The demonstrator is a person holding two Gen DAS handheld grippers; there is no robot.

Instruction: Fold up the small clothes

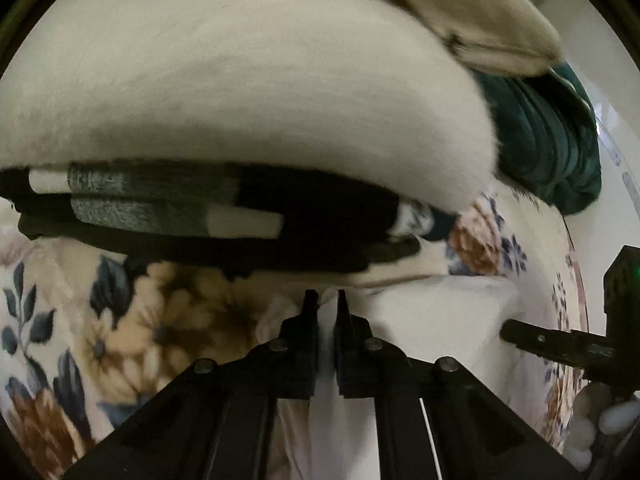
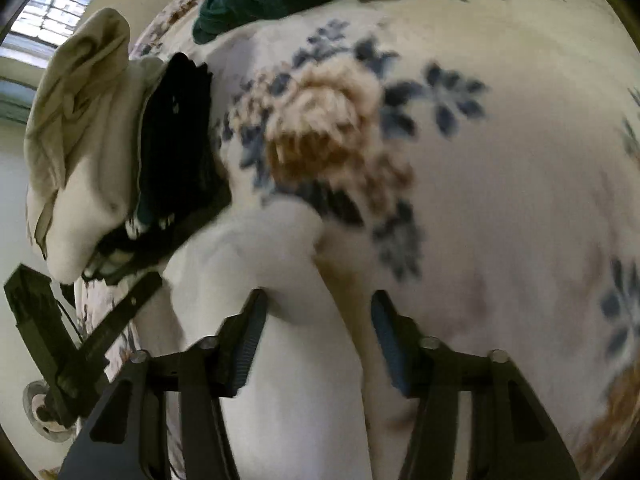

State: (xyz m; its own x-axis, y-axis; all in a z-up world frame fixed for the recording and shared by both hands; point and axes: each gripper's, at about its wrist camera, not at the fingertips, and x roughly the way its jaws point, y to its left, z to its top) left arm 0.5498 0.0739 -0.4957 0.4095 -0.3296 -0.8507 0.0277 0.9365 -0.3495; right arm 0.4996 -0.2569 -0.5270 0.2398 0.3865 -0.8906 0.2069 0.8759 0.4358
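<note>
A small white garment (image 1: 432, 320) lies on the floral blanket (image 1: 168, 312) just in front of a stack of folded clothes. My left gripper (image 1: 329, 300) is shut on the white garment's edge. In the right wrist view the white garment (image 2: 260, 256) runs between my fingers. My right gripper (image 2: 318, 304) is open, one finger on each side of the cloth. The left gripper (image 2: 120, 316) shows at the left of the right wrist view, and the right gripper's finger (image 1: 532, 334) shows at the right of the left wrist view.
The stack has a cream fleece item (image 1: 240, 92) on top of black and grey folded clothes (image 1: 200, 216). A crumpled cream cloth (image 2: 80, 92) sits on the pile. A dark green blanket (image 1: 548, 140) lies behind. A window (image 2: 56, 4) is at far left.
</note>
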